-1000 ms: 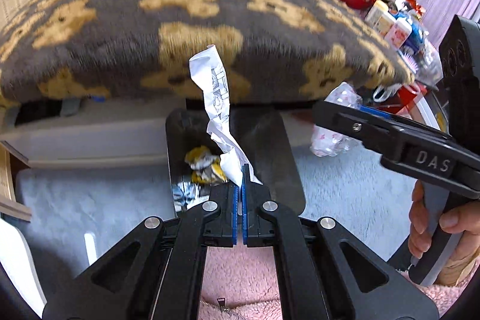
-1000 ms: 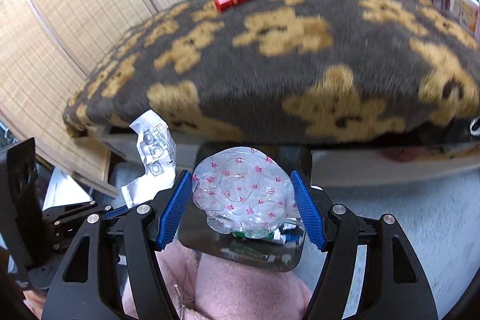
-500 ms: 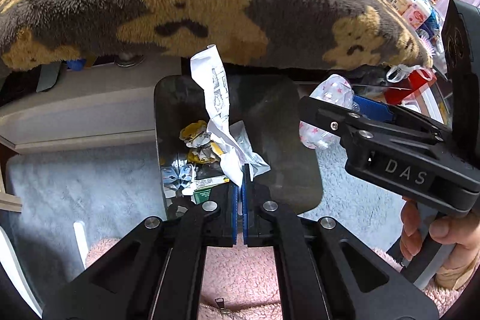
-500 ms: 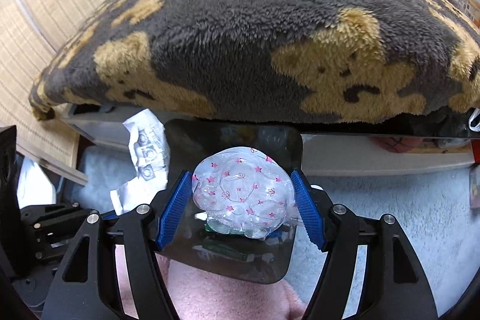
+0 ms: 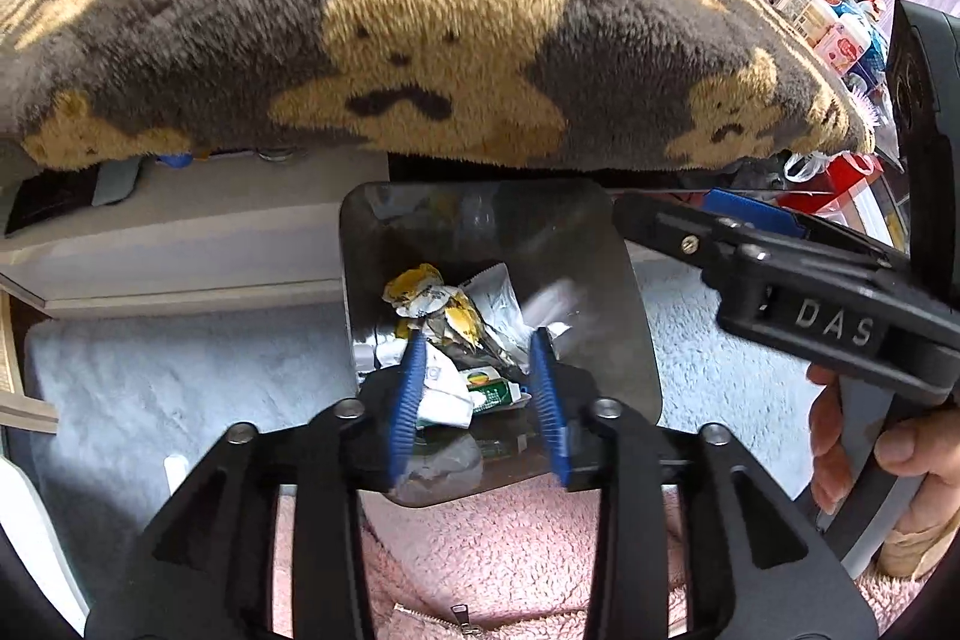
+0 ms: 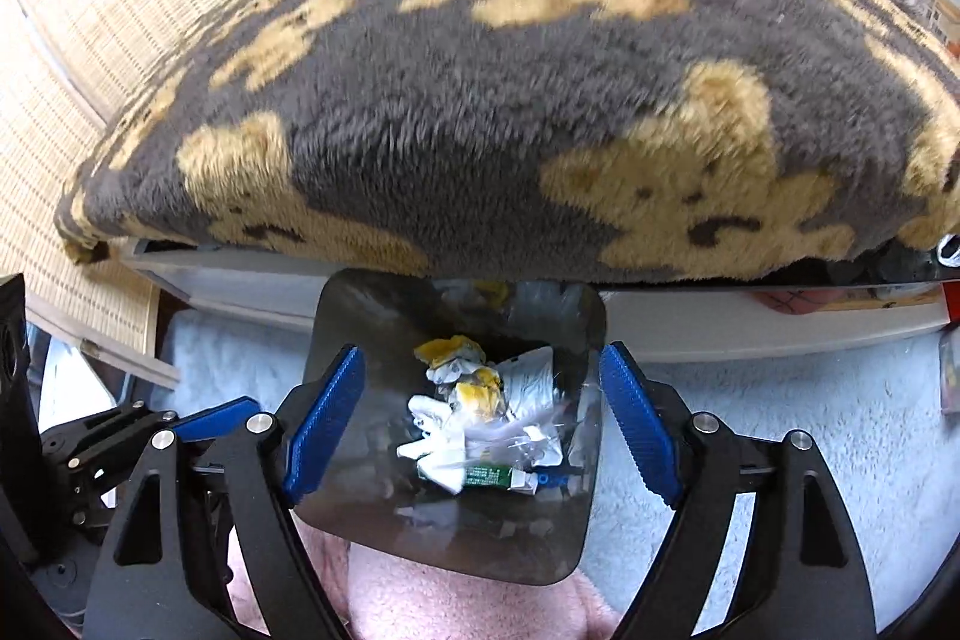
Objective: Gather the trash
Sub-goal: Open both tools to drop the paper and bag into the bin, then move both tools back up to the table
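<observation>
Trash [image 6: 480, 424] lies heaped inside the dark bin [image 6: 336, 316] on the pale rug [image 6: 780, 418], just below the bear-patterned blanket [image 6: 510, 100]. Left gripper [image 5: 477, 400] and right gripper [image 6: 480, 424] both hang above it, blue pads spread, holding nothing.

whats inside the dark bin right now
The dark bin holds crumpled trash: yellow wrappers, white crumpled paper, a green-labelled packet and clear plastic. Whatever lies beneath that pile, and the bin's floor, is covered.
</observation>
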Tool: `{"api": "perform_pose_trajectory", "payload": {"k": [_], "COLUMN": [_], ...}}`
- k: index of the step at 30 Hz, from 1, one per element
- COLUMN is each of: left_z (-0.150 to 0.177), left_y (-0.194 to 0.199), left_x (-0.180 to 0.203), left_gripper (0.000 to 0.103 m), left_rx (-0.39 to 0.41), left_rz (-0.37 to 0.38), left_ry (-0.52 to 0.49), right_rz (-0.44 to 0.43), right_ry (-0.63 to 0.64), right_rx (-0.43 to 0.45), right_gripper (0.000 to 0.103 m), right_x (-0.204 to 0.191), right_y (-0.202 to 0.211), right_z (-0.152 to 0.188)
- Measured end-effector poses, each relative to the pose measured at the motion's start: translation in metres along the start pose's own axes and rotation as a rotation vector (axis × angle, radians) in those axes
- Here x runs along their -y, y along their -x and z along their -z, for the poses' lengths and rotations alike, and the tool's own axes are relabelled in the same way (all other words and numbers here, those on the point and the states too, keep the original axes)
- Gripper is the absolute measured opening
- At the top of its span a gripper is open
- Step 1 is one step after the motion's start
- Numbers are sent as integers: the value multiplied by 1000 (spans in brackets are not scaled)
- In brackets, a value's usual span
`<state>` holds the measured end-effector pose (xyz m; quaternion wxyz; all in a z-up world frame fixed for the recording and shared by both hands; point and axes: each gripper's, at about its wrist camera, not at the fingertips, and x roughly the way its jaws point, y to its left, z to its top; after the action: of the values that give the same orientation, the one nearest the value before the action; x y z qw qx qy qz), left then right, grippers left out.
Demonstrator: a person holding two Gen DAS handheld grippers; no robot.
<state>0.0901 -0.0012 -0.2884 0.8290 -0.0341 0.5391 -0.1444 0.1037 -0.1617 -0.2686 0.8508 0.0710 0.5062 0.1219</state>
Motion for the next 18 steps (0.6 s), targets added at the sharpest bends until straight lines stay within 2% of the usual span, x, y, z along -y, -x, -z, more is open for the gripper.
{"api": "perform_pose_trajectory", "payload": {"k": [2,4,6,7,12,18], "left_z": [-1,-3,-6,-7,-19,-49], "left_y": [9,18,28,34,58,76], "left_x": [1,1,3,2,2,1], "left_gripper": [50,67,78,84,93,95], "left_rx": [23,45,70,84,142,193], "left_rz": [-12,-21,-31,-37,-41,-63], "left_ry": [-2,-4,-10,-12,-26,-34], "right_rz": [9,26,54,67,92,106], "right_ry": [-2,-2,6,12,27,27], "right_rx": [21,42,66,79,119,186], "right_gripper": [87,90,99,99,99,99], "right_x": [2,5,8,9,16,21], "right_y": [10,19,30,34,54,73], "right_z": [-3,-7,-10,-11,-21,-50]}}
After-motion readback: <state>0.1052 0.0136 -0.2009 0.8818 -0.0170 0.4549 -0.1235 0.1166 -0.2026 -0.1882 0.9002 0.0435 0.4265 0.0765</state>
